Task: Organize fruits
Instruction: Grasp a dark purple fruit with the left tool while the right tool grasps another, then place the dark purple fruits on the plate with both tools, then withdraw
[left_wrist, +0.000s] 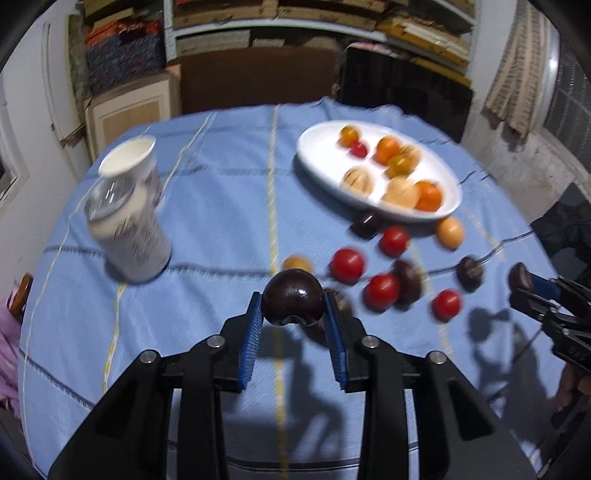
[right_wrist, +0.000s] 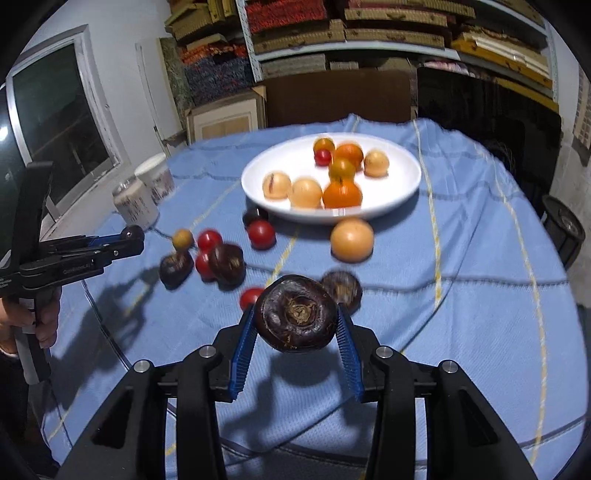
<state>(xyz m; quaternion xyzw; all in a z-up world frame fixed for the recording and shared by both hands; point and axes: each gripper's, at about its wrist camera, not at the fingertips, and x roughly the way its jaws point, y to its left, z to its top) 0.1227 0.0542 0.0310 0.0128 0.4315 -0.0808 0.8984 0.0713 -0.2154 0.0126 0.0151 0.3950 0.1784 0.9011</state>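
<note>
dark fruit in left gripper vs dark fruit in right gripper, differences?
Surface: the left fruit looks smooth and glossy; the right fruit looks wrinkled and matte.
Pose: the right fruit shows a brown stem scar ringed by folds; the left fruit's rounded side faces its camera, a small notch at its underside.
Shape: the left looks rounder, the right flatter.
Shared: both dark purple-brown, each clamped in a hand-held gripper, left, right, above the blue tablecloth.

both grippers (left_wrist: 293, 314) (right_wrist: 295, 325) clamped, raised
</note>
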